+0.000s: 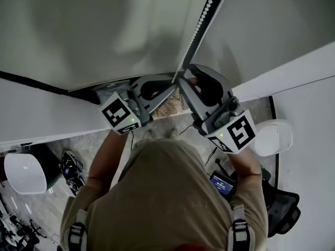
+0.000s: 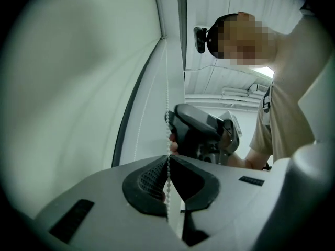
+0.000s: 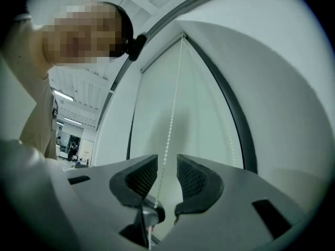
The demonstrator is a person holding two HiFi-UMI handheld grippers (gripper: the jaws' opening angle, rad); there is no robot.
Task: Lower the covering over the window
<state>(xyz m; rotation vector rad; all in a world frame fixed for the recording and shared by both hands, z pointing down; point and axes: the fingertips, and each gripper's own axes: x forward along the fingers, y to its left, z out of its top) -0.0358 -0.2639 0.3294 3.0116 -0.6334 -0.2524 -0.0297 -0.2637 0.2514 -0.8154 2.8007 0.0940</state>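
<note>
A white bead chain (image 1: 204,14) hangs beside the pale roller blind (image 1: 104,25) over the window. My left gripper (image 1: 174,81) is shut on the chain; in the left gripper view its ribbed pads (image 2: 152,174) pinch the bead chain (image 2: 167,88) at the jaw tips (image 2: 168,158). My right gripper (image 1: 187,81) sits right next to it on the same chain. In the right gripper view that gripper (image 3: 166,163) is open: the bead chain (image 3: 172,109) runs down the gap between the pads without touching either. The right gripper (image 2: 201,132) also shows in the left gripper view, just beyond the chain.
The blind (image 3: 178,114) fills the dark window frame (image 3: 235,119). Below on the floor are a white round stool (image 1: 23,172) at left, another white round object (image 1: 272,137) at right, and a black chair (image 1: 285,208). The person's torso (image 1: 172,192) stands close under both grippers.
</note>
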